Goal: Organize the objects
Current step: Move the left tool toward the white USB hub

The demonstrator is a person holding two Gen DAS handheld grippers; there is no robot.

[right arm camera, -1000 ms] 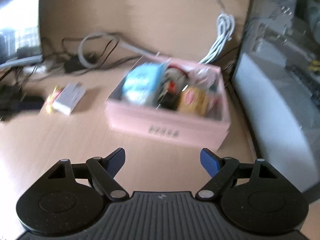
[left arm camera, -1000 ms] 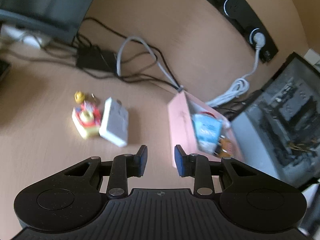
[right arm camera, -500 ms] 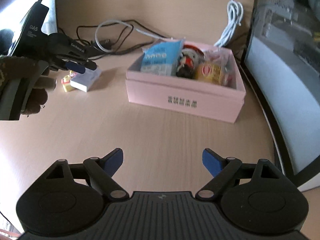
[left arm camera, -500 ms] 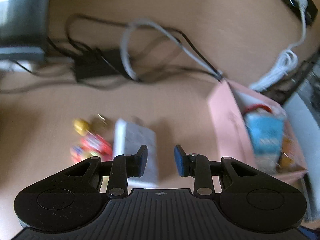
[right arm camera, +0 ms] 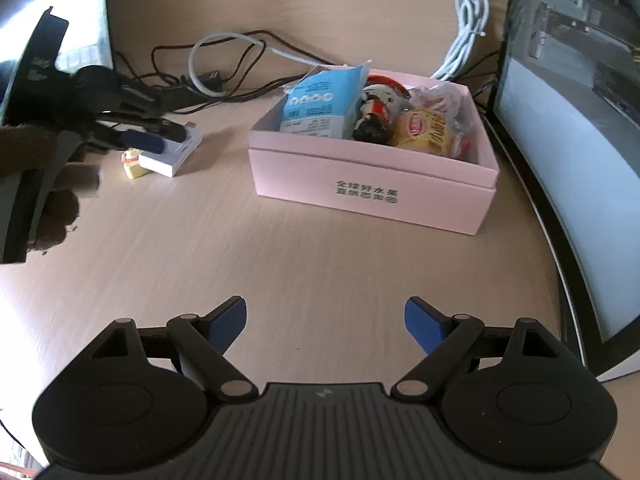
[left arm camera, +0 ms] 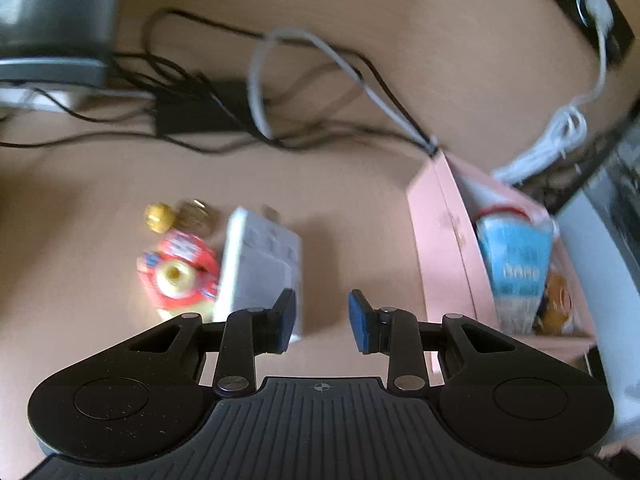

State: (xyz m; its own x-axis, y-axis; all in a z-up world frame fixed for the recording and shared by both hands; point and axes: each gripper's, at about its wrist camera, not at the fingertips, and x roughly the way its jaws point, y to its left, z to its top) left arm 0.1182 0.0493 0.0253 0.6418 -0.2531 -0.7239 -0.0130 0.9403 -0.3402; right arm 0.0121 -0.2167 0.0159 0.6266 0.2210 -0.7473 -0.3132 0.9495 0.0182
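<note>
I have the left gripper (left arm camera: 320,316) hanging over the white adapter (left arm camera: 262,270), its fingers parted with nothing between them. The adapter lies flat on the desk (right arm camera: 320,248), just left of the gap: my left pad overlaps its near right corner while the right pad sits over bare wood. Its long axis runs away from me, roughly in line with the fingers, so the short width is what I would pinch. To centre it I judge the gripper must shift left. A red and yellow snack (left arm camera: 178,276) lies against the adapter's far side and could get nudged.

The pink box (right arm camera: 372,184), already crowded with packets, stands well to the right. My right gripper (right arm camera: 325,320) is spread wide and empty, nearer the box and far from the adapter, so this pick belongs to the left.
</note>
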